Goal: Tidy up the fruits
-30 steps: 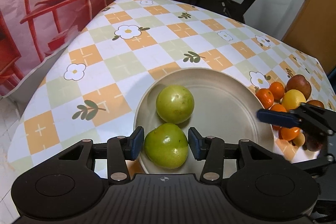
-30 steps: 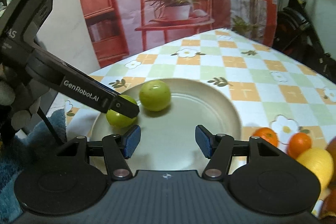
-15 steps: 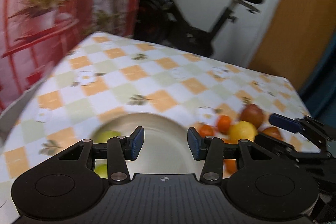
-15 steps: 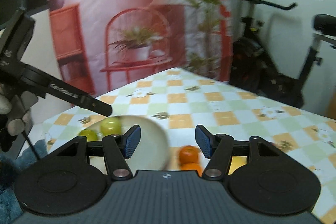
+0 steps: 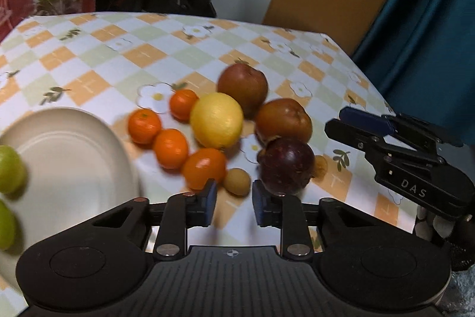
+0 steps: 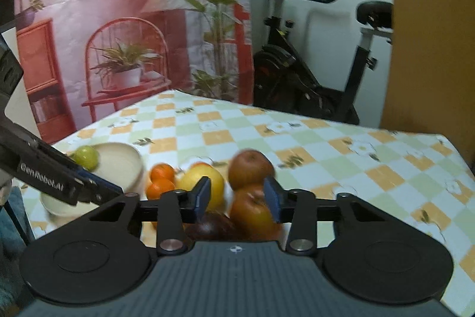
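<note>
1. Both grippers have swung off the plate (image 5: 89, 138) and now face the loose fruit heap to its right; the plate, central a second ago, sits at the left edge of the left wrist view.
2. Two green fruits (image 5: 9, 168) lie on the plate's near-left part, apparently sorted there by kind, while the rest wait on the checked tablecloth (image 5: 118, 55).
3. The heap is packed tight: four mandarins (image 5: 170, 147) on its left, a yellow lemon (image 5: 216, 124) in the middle, two brown-red apples (image 5: 243, 85) far and right, a dark purple fruit (image 5: 285, 165) and a small tan fruit (image 5: 236, 180) nearest.
4. The left gripper (image 5: 231, 205) has just been closing; its pads stand narrowly apart with nothing between them, the tan fruit just beyond the tips.
5. The right gripper (image 6: 237, 198) has also just narrowed and grips nothing; it hovers over the apples (image 6: 252, 210), which show in the gap behind it.
6. Narrowed jaws probably suit small fruit, so the tan fruit or a mandarin looks the likely next pick.
</note>
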The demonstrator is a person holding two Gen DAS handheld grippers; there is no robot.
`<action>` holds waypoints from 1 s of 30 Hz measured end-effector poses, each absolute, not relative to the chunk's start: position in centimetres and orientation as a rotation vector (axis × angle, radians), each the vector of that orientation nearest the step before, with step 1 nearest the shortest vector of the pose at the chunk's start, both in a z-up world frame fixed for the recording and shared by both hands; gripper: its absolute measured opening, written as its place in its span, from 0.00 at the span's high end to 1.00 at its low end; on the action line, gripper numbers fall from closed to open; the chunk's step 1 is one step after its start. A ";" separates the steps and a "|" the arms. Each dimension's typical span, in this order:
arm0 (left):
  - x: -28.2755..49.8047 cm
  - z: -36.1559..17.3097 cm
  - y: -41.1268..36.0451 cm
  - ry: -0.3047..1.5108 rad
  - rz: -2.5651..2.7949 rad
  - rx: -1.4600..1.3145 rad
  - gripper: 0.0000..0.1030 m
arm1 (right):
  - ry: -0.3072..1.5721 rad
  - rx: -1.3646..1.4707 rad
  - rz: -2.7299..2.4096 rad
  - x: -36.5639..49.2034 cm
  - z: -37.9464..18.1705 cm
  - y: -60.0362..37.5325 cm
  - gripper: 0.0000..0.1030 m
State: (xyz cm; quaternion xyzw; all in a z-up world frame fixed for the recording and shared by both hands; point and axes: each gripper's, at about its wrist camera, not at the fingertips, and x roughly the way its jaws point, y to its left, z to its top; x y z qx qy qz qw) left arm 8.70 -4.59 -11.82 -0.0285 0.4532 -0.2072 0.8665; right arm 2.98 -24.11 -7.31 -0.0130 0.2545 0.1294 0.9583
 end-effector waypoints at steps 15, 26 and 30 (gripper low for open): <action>11.3 -12.9 -7.4 0.898 -0.444 0.017 0.82 | 0.600 0.038 0.227 1.8 -10.6 -27.4 0.82; 10.5 -13.5 -8.0 0.870 -0.478 0.124 0.82 | 0.621 0.095 0.217 2.2 -11.0 -28.1 0.80; 10.0 -13.6 -8.0 0.859 -0.482 0.148 0.81 | 0.630 0.091 0.218 2.3 -11.3 -27.8 0.77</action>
